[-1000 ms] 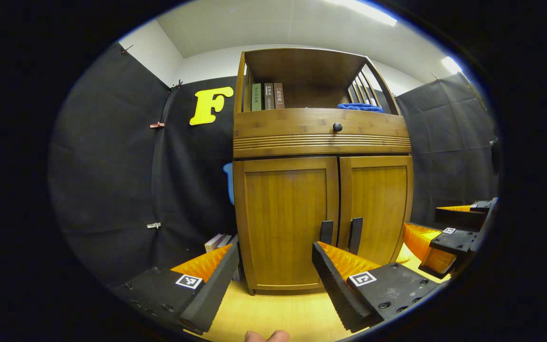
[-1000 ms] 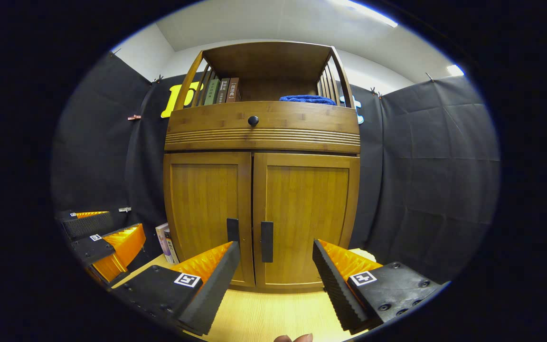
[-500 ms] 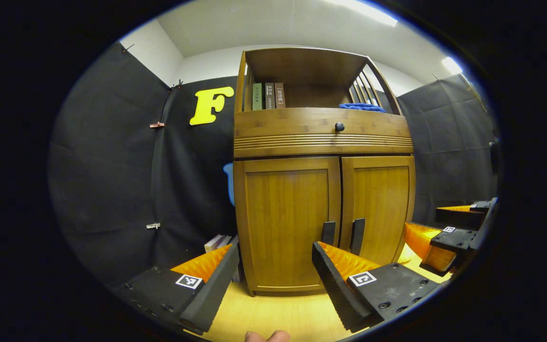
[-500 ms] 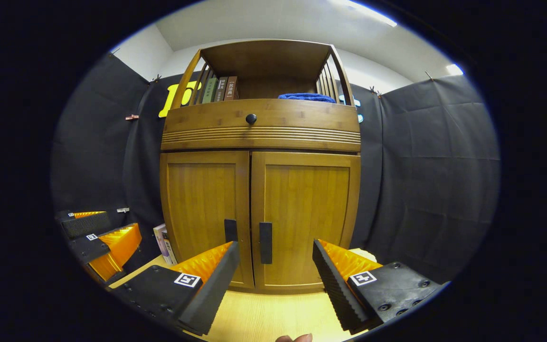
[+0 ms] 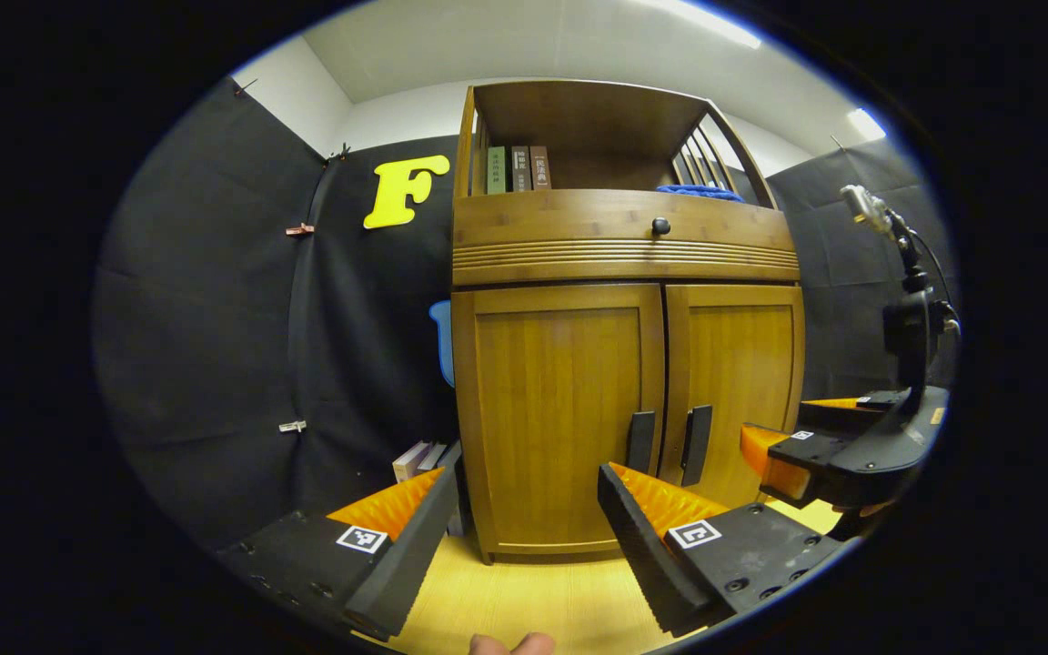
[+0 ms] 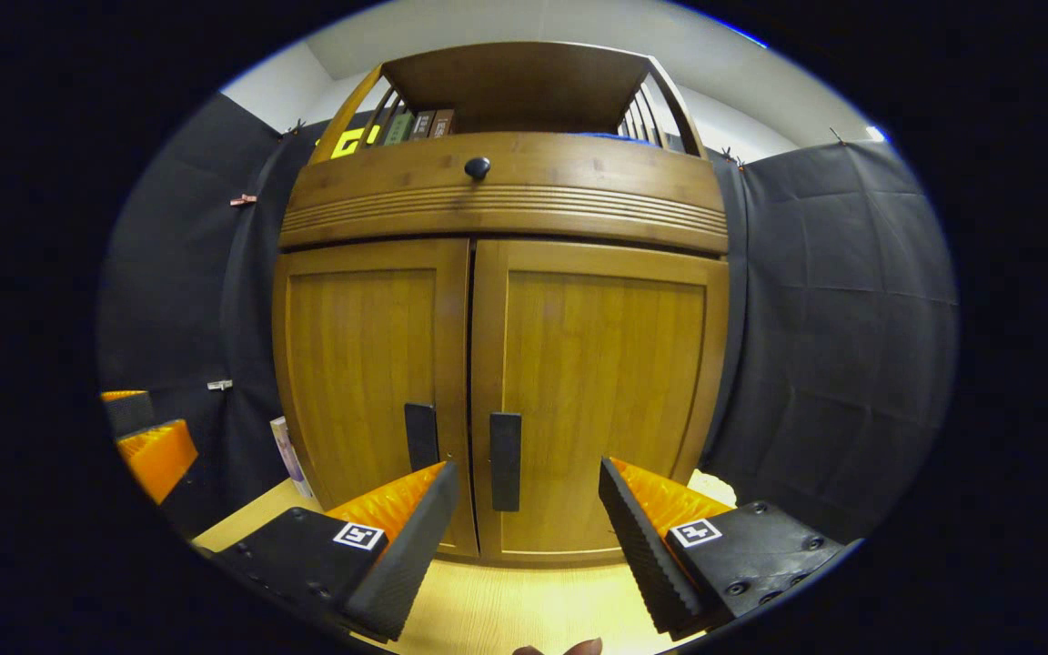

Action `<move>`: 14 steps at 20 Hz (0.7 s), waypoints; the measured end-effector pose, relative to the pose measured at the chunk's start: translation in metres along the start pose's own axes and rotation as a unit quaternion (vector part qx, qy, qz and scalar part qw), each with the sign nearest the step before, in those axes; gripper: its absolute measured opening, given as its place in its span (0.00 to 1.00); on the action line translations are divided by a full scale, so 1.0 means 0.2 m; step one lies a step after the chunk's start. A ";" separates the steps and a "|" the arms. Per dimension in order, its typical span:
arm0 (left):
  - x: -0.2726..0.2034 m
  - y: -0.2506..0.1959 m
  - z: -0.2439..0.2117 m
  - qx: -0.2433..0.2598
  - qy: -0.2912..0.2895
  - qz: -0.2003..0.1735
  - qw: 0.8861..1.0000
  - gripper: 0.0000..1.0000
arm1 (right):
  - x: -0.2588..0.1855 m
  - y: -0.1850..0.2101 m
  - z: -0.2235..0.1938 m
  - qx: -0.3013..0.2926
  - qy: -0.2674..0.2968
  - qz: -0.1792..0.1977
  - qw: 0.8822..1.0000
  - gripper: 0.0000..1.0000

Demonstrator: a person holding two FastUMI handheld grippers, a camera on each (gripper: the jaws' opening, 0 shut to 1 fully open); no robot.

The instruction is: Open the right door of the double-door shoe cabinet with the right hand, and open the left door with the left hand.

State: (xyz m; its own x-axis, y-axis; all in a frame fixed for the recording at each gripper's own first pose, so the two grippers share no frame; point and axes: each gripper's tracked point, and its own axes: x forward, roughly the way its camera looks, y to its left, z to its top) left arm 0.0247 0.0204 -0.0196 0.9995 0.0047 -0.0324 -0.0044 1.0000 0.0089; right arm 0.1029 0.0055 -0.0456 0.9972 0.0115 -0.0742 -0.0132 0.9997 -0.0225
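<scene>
Shoe cabinet (image 6: 497, 382) standing with both bamboo doors closed; right gripper (image 6: 529, 509) and left gripper (image 5: 524, 514) gaping wide, holding nothing; right gripper's lower body lying cut off.

Open floor (image 6: 524, 605) before right door handle (image 6: 505, 460); doors shut.

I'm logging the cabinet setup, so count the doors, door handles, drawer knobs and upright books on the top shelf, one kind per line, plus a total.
Doors: 2, left door and right door, both closed
Door handles: 2, left handle and right handle
Drawer knobs: 1, black knob
Upright books on top shelf: 3
Total: 8
</scene>
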 end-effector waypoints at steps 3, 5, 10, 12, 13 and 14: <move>0.04 0.04 -0.03 0.003 0.006 0.001 1.000 0.99 | 0.10 0.00 -0.05 0.007 0.003 0.005 1.000 0.98; 0.06 0.06 -0.04 0.002 0.009 0.002 1.000 0.99 | 0.16 -0.01 -0.13 0.017 0.015 0.010 1.000 0.98; 0.11 0.11 -0.05 0.004 0.010 0.004 1.000 0.99 | 0.30 0.00 -0.29 0.016 0.034 0.008 0.999 0.98; 0.12 0.13 -0.05 0.004 0.010 0.003 1.000 0.99 | 0.39 0.01 -0.33 0.020 0.044 0.012 0.999 0.98; 0.12 0.13 -0.06 0.004 0.011 0.002 1.000 0.99 | 0.43 0.02 -0.34 0.023 0.049 0.013 0.998 0.97; 0.12 0.14 -0.06 0.005 0.012 0.002 1.000 0.99 | 0.47 0.03 -0.35 0.027 0.057 0.012 0.998 0.89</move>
State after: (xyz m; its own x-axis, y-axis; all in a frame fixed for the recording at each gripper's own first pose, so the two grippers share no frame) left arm 0.0479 0.0481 -0.0331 0.9984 0.0091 -0.0564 -0.0080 0.9998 0.0192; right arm 0.1915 0.0102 -0.1232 0.9816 0.0350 -0.1880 -0.0290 0.9990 0.0348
